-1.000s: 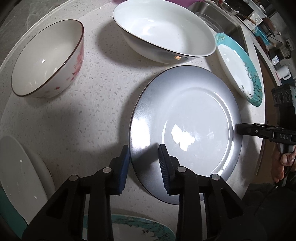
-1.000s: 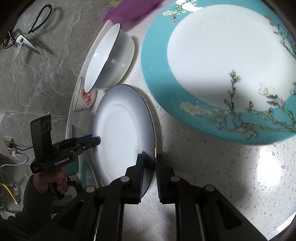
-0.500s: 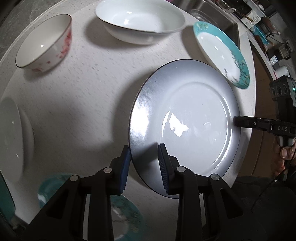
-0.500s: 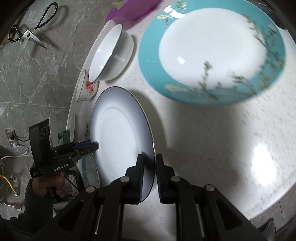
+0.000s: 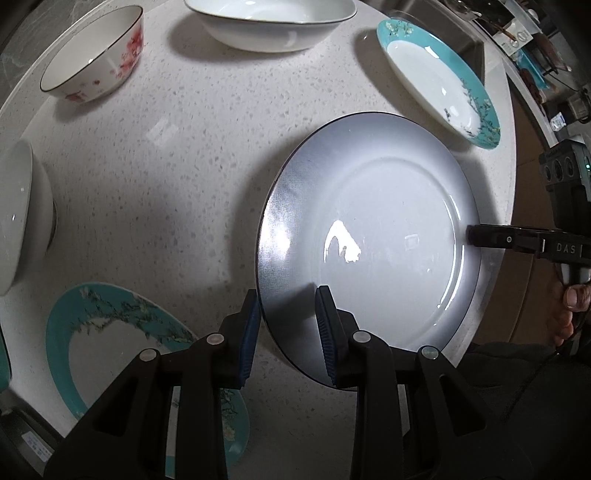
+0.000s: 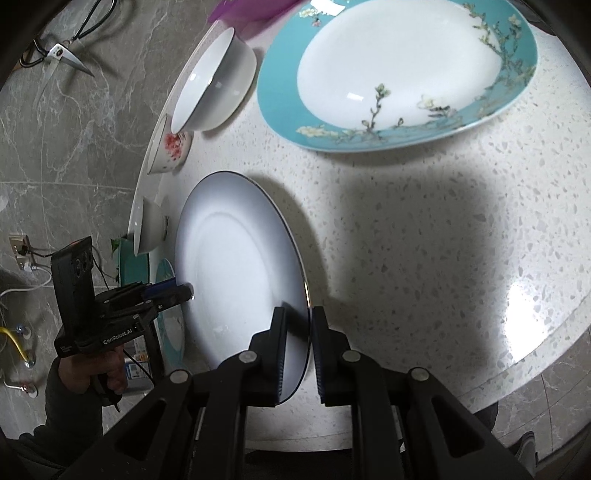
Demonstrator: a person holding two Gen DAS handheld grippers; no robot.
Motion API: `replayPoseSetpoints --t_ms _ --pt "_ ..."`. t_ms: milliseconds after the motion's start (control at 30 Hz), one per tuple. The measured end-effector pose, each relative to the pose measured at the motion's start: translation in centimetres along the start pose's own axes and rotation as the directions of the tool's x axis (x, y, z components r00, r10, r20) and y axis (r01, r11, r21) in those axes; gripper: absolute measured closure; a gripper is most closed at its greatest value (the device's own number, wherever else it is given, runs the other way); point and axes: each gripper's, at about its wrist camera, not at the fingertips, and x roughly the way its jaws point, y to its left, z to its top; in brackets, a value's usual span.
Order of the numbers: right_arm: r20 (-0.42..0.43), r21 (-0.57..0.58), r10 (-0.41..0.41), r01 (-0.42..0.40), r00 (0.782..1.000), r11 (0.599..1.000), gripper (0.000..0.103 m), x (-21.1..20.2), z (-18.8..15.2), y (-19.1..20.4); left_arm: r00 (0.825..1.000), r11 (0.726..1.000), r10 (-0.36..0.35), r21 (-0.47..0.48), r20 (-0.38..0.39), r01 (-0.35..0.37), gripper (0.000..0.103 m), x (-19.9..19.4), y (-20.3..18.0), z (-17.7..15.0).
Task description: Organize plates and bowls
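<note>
Together, both grippers clamp one grey-rimmed plate [image 5: 369, 236] by opposite edges, above the speckled counter [image 5: 177, 155]. Nearly closed, the left gripper [image 5: 288, 325] has its blue pads either side of the rim; the right gripper [image 6: 295, 343] pinches the far edge just as narrowly. Ringing the plate on the counter are a teal floral plate [image 5: 443, 77], a second teal plate [image 5: 110, 332], a red-flowered bowl [image 5: 96, 59], a wide white bowl [image 5: 273, 22] and another white bowl [image 5: 18, 218].

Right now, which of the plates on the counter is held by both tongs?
The grey-rimmed white plate, clamped at opposite rims by the left tongs and right tongs. Both teal floral-rimmed plates lie untouched.
</note>
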Motion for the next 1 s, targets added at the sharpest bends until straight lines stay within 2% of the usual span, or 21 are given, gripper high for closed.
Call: replayPoseSetpoints --t_ms 267,433,500,567,600,633,667,700,800,833,900,933,1000 --pt "0.0 -0.064 -0.023 0.023 1.0 0.998 0.087 0.4 0.2 0.8 1.0 1.0 0.009 -0.029 0.001 -0.009 0.073 1.7 0.2 -0.1" --pt "0.01 -0.102 -0.025 0.026 1.0 0.994 0.085 0.8 0.1 1.4 0.997 0.997 0.074 -0.029 0.035 -0.073 0.071 1.6 -0.2 0.3" --pt "0.013 -0.115 -0.032 0.033 0.999 0.993 0.084 0.9 0.0 1.7 0.996 0.996 0.079 -0.034 0.042 -0.078 0.07 1.5 -0.3 0.4" --pt "0.017 -0.123 -0.022 0.024 1.0 0.992 0.077 0.7 -0.1 1.7 0.994 0.995 0.086 -0.046 0.064 -0.083 0.053 1.0 -0.5 0.4" --pt "0.024 -0.126 -0.017 0.02 1.0 0.992 0.074 0.6 -0.2 1.6 0.993 0.995 0.093 -0.052 0.075 -0.09 0.041 0.6 -0.3 0.2" --pt "0.035 -0.134 -0.015 0.019 0.999 0.991 0.064 0.3 -0.2 1.6 0.991 0.993 0.103 -0.063 0.09 -0.098 0.035 0.1 -0.1 0.0" --pt "0.046 -0.138 -0.015 0.021 0.999 0.99 0.054 -0.1 -0.2 1.7 0.988 0.991 0.112 -0.08 0.106 -0.104 0.034 -0.5 -0.1 0.0" --pt "0.055 -0.14 -0.014 0.022 0.998 0.99 0.052 -0.5 -0.2 1.7 0.986 0.99 0.117 -0.091 0.12 -0.106 0.031 -1.1 -0.2 -0.1" --pt "0.082 -0.157 -0.009 0.022 0.997 0.987 0.049 -2.4 -0.1 2.0 0.967 0.987 0.123 -0.131 0.225 -0.095 0.025 -4.9 -1.1 -0.9" --pt "0.094 -0.167 -0.002 0.018 0.996 0.986 0.045 -3.2 0.0 2.2 0.959 0.986 0.12 -0.144 0.256 -0.085 0.021 -5.9 -1.3 -1.3" --pt "0.132 -0.215 0.051 -0.022 0.99 0.976 0.039 -5.4 0.5 3.2 0.933 0.979 0.11 -0.198 0.342 -0.043 0.017 -8.8 -1.5 -3.1" --pt "0.144 -0.247 0.075 -0.038 0.987 0.968 0.034 -6.2 0.8 4.1 0.913 0.967 0.126 -0.254 0.389 -0.025 0.015 -10.3 -1.1 -4.7" --pt "0.148 -0.304 0.122 -0.072 0.981 0.95 0.029 -7.0 1.5 6.0 0.892 0.936 0.159 -0.352 0.423 0.0 0.013 -11.9 0.0 -7.4"
